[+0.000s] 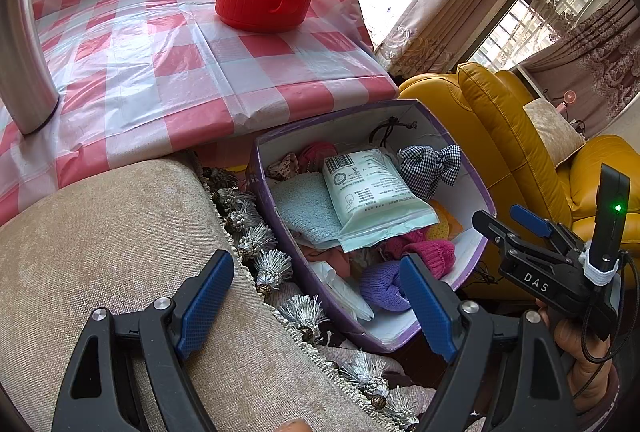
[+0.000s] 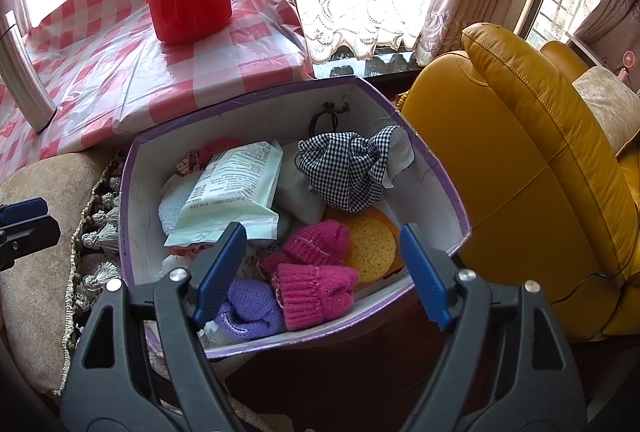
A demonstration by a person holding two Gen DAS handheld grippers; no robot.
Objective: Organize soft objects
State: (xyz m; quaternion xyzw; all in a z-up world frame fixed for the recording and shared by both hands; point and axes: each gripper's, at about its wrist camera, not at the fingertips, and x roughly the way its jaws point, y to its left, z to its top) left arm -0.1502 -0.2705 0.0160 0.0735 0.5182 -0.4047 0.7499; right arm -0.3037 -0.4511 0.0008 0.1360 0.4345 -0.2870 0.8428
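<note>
Contents of purple box (image 2: 420, 151), left to right, all light and yielding:
- tissue pack (image 2: 230, 187), slippery film, take by an edge;
- purple knit (image 2: 248, 308) and pink knit hat (image 2: 314, 296) at near wall, pinch the cuff.

Right gripper (image 2: 322, 278) released, above the knits. Left gripper (image 1: 316, 306) released, over box's left wall.

L gripper (image 1: 316, 302), R gripper (image 2: 322, 274) — jaws apart

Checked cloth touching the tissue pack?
Apart. Right wrist view shows grey fabric between the checked cloth and the tissue pack.
</note>
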